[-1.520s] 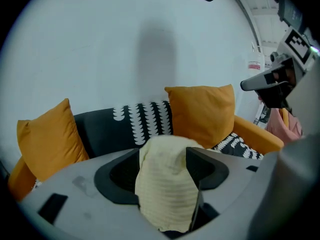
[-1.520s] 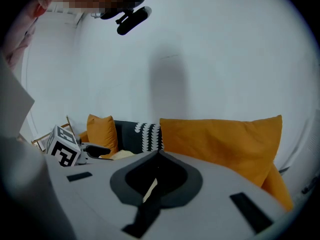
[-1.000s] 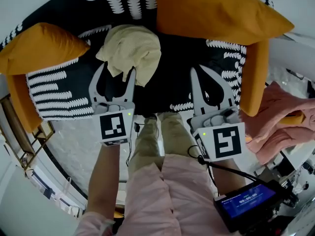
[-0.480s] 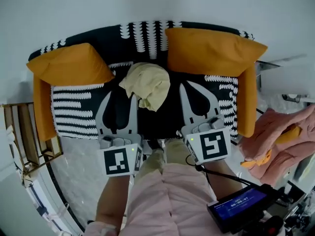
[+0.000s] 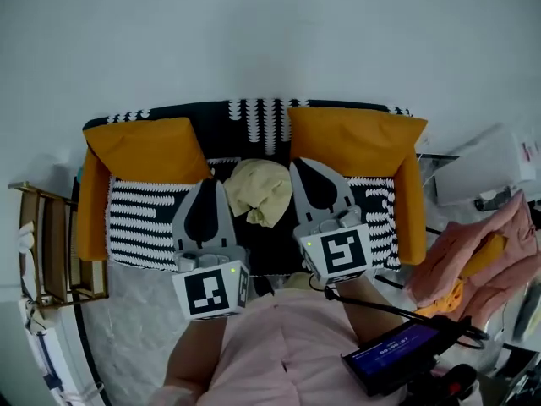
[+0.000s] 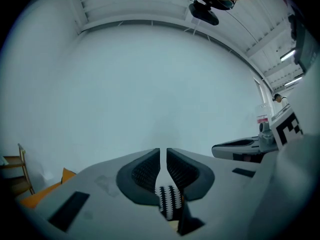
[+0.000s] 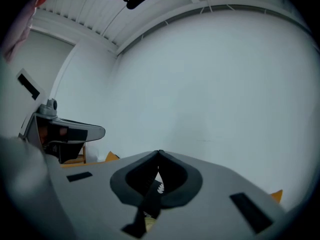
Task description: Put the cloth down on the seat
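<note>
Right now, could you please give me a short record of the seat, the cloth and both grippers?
seat: black sofa with a white pattern, orange cushions against its back
cloth: pale yellow, crumpled, lying on the seat between the cushions
left gripper: shut, jaws have just closed, nothing between them
right gripper: shut, empty
contact: neither gripper holds the cloth
task state: cloth is down on the seat
</note>
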`<action>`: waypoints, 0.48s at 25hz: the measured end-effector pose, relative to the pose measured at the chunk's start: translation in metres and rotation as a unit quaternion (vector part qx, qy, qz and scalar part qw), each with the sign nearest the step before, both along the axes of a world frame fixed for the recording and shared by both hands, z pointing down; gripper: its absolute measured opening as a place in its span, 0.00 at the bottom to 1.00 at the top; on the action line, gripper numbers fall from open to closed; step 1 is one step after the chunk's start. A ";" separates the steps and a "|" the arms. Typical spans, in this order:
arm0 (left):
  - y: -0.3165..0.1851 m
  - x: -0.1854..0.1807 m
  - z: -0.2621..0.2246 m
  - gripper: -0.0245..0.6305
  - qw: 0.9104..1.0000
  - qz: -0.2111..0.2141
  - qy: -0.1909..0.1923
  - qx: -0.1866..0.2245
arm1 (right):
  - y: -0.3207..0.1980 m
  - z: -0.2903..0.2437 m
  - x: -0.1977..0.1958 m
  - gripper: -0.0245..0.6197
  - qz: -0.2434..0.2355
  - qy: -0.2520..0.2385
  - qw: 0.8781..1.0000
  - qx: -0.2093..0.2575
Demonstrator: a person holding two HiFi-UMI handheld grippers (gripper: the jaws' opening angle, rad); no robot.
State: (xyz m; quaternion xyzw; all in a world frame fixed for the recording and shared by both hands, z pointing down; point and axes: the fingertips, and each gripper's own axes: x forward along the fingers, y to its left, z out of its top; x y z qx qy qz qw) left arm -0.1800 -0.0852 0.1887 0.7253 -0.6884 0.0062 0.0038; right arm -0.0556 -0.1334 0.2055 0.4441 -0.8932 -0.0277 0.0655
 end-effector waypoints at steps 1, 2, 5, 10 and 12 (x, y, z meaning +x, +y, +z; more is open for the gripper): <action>0.004 -0.003 -0.006 0.11 1.000 -0.001 -0.002 0.004 | 0.004 -0.005 -0.003 0.04 -0.001 -0.001 1.000 0.006; 0.007 -0.005 -0.011 0.11 1.000 -0.003 -0.003 0.008 | 0.008 -0.009 -0.005 0.04 -0.001 -0.001 1.000 0.008; 0.011 -0.011 -0.022 0.11 1.000 -0.007 -0.003 0.015 | 0.015 -0.020 -0.012 0.04 -0.007 -0.002 1.000 0.017; 0.012 -0.013 -0.031 0.11 1.000 -0.008 -0.007 0.026 | 0.016 -0.032 -0.018 0.04 -0.018 0.000 0.999 0.045; 0.014 -0.013 -0.033 0.11 0.999 -0.008 -0.009 0.029 | 0.018 -0.035 -0.018 0.04 -0.020 -0.001 0.999 0.045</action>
